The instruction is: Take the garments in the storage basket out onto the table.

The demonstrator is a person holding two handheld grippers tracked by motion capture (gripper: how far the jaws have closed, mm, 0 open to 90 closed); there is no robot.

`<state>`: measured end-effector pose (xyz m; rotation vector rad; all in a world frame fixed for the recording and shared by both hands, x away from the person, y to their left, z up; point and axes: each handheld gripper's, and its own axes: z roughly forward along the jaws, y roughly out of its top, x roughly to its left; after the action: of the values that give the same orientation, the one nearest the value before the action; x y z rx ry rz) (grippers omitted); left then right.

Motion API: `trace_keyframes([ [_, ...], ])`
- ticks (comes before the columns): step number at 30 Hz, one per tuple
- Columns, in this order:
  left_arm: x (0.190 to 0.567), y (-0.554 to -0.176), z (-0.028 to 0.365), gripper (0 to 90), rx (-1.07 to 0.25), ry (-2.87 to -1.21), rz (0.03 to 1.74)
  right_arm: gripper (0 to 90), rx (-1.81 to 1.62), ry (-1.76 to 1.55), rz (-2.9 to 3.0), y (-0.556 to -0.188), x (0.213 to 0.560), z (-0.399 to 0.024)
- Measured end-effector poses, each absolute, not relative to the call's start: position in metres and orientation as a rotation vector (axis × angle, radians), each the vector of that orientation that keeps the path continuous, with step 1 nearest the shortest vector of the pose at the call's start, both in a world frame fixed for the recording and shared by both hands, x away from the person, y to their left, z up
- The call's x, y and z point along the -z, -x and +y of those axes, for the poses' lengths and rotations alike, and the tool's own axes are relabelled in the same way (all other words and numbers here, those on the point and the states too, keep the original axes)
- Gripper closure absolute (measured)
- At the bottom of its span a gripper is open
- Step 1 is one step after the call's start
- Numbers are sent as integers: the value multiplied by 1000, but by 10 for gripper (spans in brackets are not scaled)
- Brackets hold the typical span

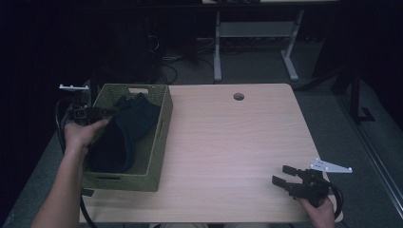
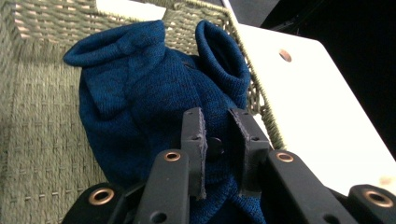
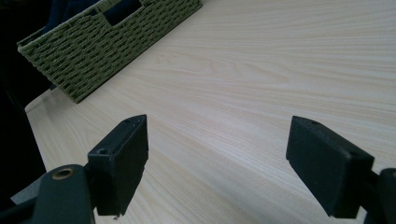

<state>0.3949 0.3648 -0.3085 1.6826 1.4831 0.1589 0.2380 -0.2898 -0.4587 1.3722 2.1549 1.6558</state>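
I'm working the blue knit garment (image 2: 154, 98) w/ the left gripper (image 2: 215, 151) — it's lying bunched inside the woven green basket (image 1: 161, 137), which is sitting at about 9 o'clock on the wooden table (image 1: 237, 142). In the left gripper view the jaws are standing narrow, a fold of the knit passing between them; I'm reading that as a pinch on the fabric, though the gap isn't fully closed, so the bite looks thin. From the high view the left gripper (image 1: 97, 113) is sitting at the basket's 9 o'clock rim, hand behind it.

To do this lift well, I'm thinking: keep pulling straight up, slow, so the cloth is clearing the wicker wall instead of snagging and dragging the basket along. If the fold is slipping, re-bite deeper.

Right gripper (image 1: 291, 182) is parked at approx 4 o'clock on the table, jaws wide apart, nothing between them but bare tabletop in the right gripper view (image 3: 217, 163).
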Motion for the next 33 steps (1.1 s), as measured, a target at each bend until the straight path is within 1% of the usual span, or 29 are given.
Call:
trace_keyframes([
  [11, 290, -390, 366, 766, -171, -1648, 1442, 204, -1660, -1369, 2160, -239, 459, -290],
  [33, 252, -381, 362, 767, -207, -1629, 1367, 202, -1647, -1373, 2170, -238, 461, -287],
])
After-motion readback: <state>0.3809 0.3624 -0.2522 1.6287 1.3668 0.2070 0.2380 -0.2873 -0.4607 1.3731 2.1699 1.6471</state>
